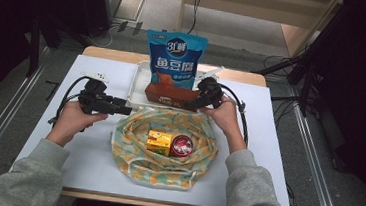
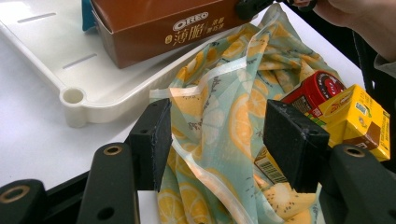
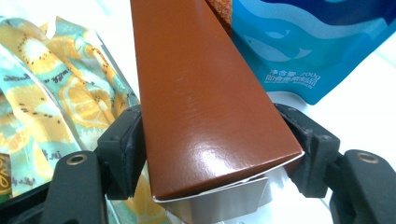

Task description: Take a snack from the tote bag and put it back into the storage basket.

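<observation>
Right hand-held gripper (image 1: 191, 105): jaws around the brown Oreo box (image 3: 205, 93), seemingly clamping it.
Left hand-held gripper (image 2: 217, 135): jaws wide, over the lemon-print bag (image 2: 219, 93).
Box: in white tray (image 2: 51, 51).

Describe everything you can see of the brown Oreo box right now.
The brown Oreo box is a long glossy cardboard carton with white Oreo lettering on its side. It lies lengthwise at the front of the white tray, before the blue pouch. The right tool straddles its right end, a pad against each side; a flap edge there shows pale.
</observation>
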A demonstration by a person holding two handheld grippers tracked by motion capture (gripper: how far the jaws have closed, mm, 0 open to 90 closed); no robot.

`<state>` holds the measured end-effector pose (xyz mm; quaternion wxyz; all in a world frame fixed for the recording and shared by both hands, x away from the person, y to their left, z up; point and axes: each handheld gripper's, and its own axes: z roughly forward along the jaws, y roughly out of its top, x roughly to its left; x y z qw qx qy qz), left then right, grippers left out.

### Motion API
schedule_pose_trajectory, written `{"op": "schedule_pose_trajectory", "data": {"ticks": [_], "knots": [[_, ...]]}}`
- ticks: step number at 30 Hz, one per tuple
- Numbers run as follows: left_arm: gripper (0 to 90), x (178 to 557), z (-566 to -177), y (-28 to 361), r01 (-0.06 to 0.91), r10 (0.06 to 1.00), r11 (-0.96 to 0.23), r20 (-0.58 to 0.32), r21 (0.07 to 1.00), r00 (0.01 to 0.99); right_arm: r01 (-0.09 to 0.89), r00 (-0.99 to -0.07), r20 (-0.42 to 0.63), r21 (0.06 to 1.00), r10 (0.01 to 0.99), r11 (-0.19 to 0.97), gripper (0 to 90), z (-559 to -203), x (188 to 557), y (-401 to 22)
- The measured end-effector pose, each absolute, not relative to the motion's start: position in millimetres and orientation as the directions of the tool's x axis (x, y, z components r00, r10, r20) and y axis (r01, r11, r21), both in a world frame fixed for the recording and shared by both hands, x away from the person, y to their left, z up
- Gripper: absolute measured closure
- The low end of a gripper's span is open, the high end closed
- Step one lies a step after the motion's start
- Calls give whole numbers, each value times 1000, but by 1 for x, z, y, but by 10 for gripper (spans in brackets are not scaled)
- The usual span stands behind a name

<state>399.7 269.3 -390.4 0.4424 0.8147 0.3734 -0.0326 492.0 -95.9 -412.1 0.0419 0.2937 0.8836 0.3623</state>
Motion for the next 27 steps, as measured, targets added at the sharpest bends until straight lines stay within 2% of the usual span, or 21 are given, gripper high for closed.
{"op": "schedule_pose_trajectory", "data": {"ticks": [5,17,19,27], "knots": [[426,400,-391,269,637,579,-331,-383,696,720,508,-814,170,671,555,540,266,-415,495,-99],[426,400,-391,269,638,579,-328,-385,697,718,511,-794,168,705,585,492,257,-408,496,-103],[426,400,-391,269,638,579,-329,-385,696,719,506,-795,162,710,585,490,273,-404,495,-104],[426,400,-389,269,633,579,-328,-381,701,721,499,-797,176,730,577,467,432,-395,484,-100]]}}
